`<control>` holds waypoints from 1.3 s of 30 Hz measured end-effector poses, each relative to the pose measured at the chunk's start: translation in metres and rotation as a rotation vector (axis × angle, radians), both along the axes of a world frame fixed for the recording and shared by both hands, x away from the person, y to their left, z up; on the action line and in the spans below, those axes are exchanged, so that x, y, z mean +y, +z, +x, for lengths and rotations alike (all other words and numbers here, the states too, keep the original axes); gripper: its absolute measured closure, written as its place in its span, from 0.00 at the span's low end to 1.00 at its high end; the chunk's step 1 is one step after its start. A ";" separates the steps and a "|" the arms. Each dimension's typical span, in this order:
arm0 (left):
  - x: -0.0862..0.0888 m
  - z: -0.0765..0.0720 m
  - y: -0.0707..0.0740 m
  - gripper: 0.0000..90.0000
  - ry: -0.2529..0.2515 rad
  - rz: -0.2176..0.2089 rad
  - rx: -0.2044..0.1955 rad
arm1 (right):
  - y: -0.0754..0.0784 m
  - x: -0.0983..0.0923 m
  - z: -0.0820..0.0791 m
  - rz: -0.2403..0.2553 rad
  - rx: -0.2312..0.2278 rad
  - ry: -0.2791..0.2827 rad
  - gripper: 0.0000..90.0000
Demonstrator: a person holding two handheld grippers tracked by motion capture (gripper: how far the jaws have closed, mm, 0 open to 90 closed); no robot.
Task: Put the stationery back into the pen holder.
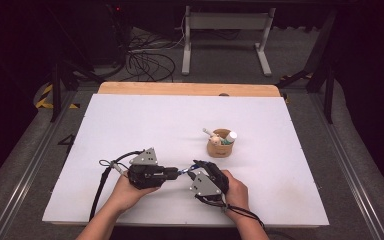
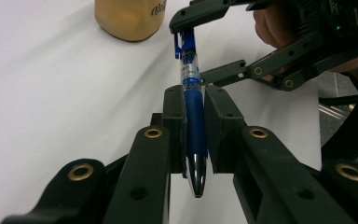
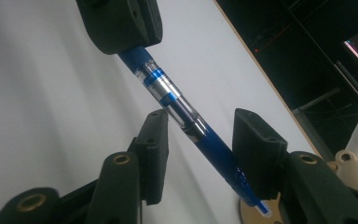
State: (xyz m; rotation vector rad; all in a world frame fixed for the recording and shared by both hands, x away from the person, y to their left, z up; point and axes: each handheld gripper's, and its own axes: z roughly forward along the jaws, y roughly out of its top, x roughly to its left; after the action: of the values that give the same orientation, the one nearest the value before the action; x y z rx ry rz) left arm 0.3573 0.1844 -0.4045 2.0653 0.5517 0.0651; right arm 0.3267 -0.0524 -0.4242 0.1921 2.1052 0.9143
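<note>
between my two hands, above the white counter [image 1: 130,125], my left tool [image 2: 195,116] clamps the blue plastic pen [image 2: 192,100] by its grip so the clip end sits between my right tool's [image 3: 200,135] half-open jaws, not yet pinched, near the tan cup [image 1: 219,148].

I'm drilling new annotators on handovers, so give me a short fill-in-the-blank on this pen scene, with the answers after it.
1. The left gripper is shut on a pen whose grip is ____ in colour.
2. The right gripper has the pen's clip end between its jaws, which stand ____.
3. The small tub beyond the grippers stands on the ____ table sheet.
4. The pen's metal tip points ____ the left gripper's camera.

Missing words: blue; open; white; toward
</note>
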 end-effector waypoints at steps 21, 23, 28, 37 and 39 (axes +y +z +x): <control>0.008 0.000 0.005 0.67 0.036 -0.067 -0.081 | -0.008 0.003 0.000 -0.031 0.058 0.051 0.89; 0.009 0.000 0.005 0.63 0.054 -0.073 -0.093 | -0.008 0.001 0.002 -0.010 0.069 0.042 0.89; 0.012 -0.001 0.008 0.55 0.082 -0.077 -0.114 | -0.007 -0.002 0.004 0.033 0.093 0.020 0.89; 0.023 -0.006 0.014 0.46 0.123 -0.085 -0.157 | -0.003 -0.007 0.007 0.136 0.144 -0.002 0.89; 0.027 -0.007 0.015 0.46 0.127 -0.083 -0.170 | -0.002 -0.009 0.008 0.150 0.148 -0.002 0.89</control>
State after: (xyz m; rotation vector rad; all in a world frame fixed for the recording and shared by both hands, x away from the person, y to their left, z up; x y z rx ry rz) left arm 0.3498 0.2112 -0.3895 1.9214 0.5693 0.2853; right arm 0.3348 -0.0611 -0.4263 0.3486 2.1709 1.0872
